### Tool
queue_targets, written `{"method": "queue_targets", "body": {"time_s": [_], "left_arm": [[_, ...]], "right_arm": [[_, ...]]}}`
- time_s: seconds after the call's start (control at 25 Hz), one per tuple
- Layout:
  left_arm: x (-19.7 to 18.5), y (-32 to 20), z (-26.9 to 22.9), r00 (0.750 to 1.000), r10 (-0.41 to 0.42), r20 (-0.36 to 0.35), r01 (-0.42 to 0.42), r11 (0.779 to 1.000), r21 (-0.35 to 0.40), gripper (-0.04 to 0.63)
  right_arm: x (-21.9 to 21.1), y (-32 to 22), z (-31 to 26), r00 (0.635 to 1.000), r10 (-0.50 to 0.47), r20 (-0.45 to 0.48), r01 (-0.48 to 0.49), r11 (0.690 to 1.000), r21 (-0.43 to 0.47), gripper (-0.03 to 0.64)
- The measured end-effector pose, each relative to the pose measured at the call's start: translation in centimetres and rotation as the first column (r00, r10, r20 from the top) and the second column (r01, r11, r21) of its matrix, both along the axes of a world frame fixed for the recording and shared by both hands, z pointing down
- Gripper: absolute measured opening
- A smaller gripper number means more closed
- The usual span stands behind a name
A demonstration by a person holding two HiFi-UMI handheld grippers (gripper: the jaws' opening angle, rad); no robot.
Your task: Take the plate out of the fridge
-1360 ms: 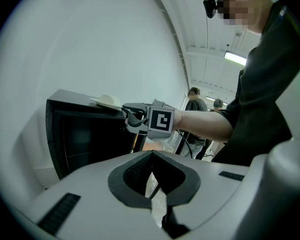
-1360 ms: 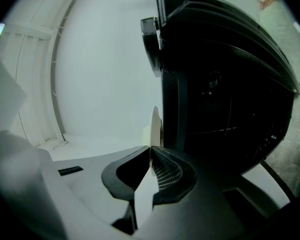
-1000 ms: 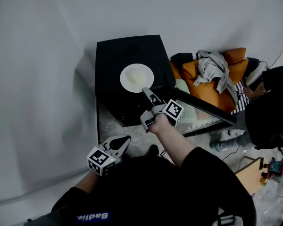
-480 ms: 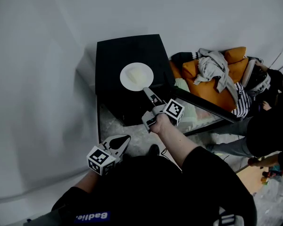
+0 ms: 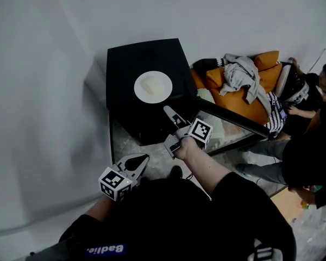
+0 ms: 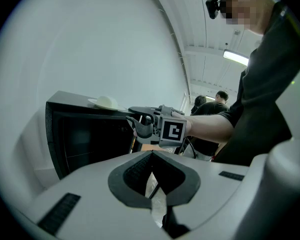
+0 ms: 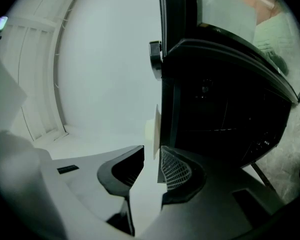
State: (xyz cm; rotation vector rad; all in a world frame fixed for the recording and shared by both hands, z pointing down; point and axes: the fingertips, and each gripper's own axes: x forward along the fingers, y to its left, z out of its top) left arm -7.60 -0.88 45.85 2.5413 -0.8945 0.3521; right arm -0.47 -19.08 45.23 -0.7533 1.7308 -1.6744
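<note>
Right claw (image 5: 167, 111) had just been opening: jaws partly apart, nothing pinched between them, tips just short of the plate (image 5: 153, 87). That plate sat flat on top of the black fridge (image 5: 127, 61), outside the cabinet, with the door (image 5: 228, 128) hanging open. Left claw (image 5: 143, 158) hung low, jaws together, empty. The plate looked stiff, glossy and thin-rimmed. I judged it light but slippery and breakable, best pinched at the near rim and kept level for the pale lump (image 5: 152, 85) on it.

Smooth white plate (image 5: 153, 87), matt black fridge (image 5: 129, 61), glossy glass door (image 5: 228, 128)
</note>
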Motion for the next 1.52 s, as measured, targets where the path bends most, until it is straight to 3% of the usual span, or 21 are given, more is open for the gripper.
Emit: {"method": "queue_targets", "body": {"time_s": [0.24,0.56,0.64,0.84,1.16,1.32,1.52], "left_arm": [[0.3,-0.1,-0.5,1.000,0.004,-0.003,-0.004,1.000,0.020,-0.003],[0.9,0.0,-0.7,1.000,0.017,-0.016,-0.017,0.999,0.028,-0.003],[0.8,0.0,-0.8,1.000,0.014,-0.021,-0.014,0.999,0.033,-0.003],[1.1,-0.1,-0.9,0.999,0.021,-0.027,-0.020,0.999,0.035,-0.003],[1.8,-0.6,-1.0,0.999,0.041,-0.026,-0.040,0.998,0.047,-0.003],[1.6,-0.9,-0.9,0.999,0.039,-0.030,-0.037,0.998,0.052,-0.003],[1.4,-1.2,-1.0,0.999,0.041,-0.034,-0.039,0.998,0.052,-0.003]], "right_arm": [[0.0,2.3,-0.6,0.992,-0.062,-0.113,0.074,0.992,0.100,0.087],[-1.2,5.8,-2.0,0.953,-0.129,-0.275,0.202,0.945,0.257,0.087],[-1.7,6.9,-1.3,0.922,-0.158,-0.354,0.266,0.922,0.282,0.087],[-2.5,9.6,0.7,0.766,-0.177,-0.618,0.472,0.807,0.354,0.087],[-3.4,12.6,1.3,0.644,-0.153,-0.750,0.617,0.684,0.390,0.086],[-3.5,13.2,1.8,0.602,-0.123,-0.789,0.650,0.649,0.394,0.086],[-3.6,13.6,2.3,0.575,-0.115,-0.810,0.666,0.640,0.382,0.036]]}}
